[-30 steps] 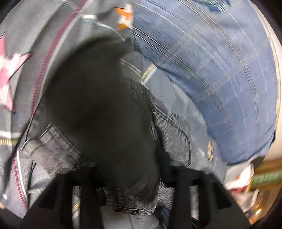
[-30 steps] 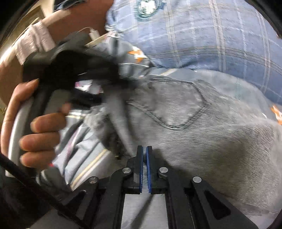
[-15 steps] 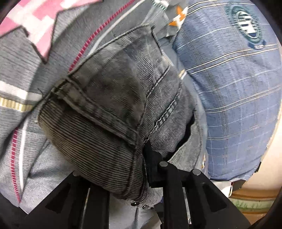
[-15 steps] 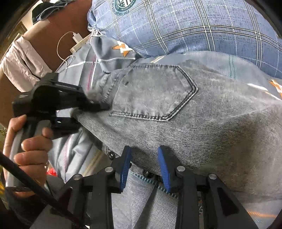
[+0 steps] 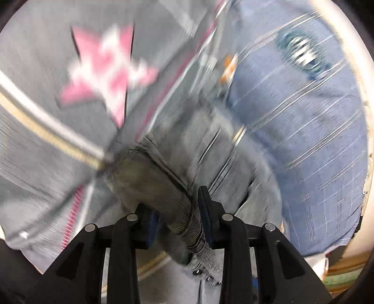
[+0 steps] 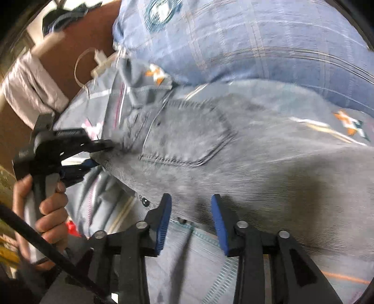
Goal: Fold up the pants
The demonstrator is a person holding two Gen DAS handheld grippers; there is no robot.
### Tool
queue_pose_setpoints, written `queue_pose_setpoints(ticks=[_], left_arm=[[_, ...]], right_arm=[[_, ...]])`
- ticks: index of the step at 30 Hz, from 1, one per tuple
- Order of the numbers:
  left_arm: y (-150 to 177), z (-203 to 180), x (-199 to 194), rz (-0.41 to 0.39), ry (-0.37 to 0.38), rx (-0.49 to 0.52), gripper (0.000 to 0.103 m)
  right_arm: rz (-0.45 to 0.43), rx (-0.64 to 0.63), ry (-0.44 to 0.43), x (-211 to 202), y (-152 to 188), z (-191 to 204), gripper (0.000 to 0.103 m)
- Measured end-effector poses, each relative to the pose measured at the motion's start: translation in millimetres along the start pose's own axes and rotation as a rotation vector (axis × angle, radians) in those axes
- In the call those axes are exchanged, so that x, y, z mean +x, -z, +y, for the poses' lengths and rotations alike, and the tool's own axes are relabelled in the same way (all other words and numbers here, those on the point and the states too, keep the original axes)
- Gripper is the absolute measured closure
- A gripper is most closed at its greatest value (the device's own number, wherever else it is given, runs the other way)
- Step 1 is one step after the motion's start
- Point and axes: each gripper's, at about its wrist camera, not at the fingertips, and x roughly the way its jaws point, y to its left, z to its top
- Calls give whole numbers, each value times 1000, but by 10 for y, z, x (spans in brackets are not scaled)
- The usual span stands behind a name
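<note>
While the grey pants (image 6: 233, 163) lie spread on the bed (image 5: 42, 131) against the blue plaid pillow (image 6: 245, 39), the left hand-held gripper (image 5: 178, 210) has a bunched waistband corner between half-parted jaws; whether it truly pinches, I cannot tell. The right hand-held gripper (image 6: 190, 217) gapes at the near hem, holding nothing. Best grip both firmly, then lift evenly. The pillow's round badge (image 6: 161, 11) is too blurred to read.

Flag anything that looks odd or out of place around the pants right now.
Nothing looks damaged or spilled. The grey pants lie rumpled on the patterned bedspread, not yet flat. A white charger cable sits loose by the blue plaid pillow. Left gripper jaws bracket the waistband; right gripper is open.
</note>
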Motion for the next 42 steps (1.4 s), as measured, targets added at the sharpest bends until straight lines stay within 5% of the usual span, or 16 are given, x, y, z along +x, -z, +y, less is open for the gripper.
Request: queue_pose_setpoints(ticks=[4,8,13,16,22,28,32,38,40,42], left_arm=[[166,-299,-225,-143,-23,147,57],[535,-864,-202,-184,3,355,43],[1361,-1625,-245,-167,106,656,42],[1825,-1866,-361,-195,188,795,23],[2650,-2314,-339,-131,285,1091,23],[3356,-2785,-100,76,374,1288,23],[3850,-3085,87,144,354,1481,23],[4457,-3305,472,103,252,1758,24],[4570,-3311,552,139,250,1795,45],[4626,-3313,580,144,240,1810,49]], right_arm=[[-98,107,17,-508,16,-473,56],[-236,223,78,-937,52,-931,32],[-335,320,129,-1461,75,-1464,32],[-408,415,127,-1793,162,-1846,32],[-453,646,144,-2093,467,-2619,31],[-395,860,77,-2143,823,-3330,31],[-322,945,81,-2117,986,-3591,31],[-329,1005,45,-2124,1105,-3729,31],[-329,1014,18,-2119,1124,-3754,31],[-331,1021,1,-2130,1137,-3787,31]])
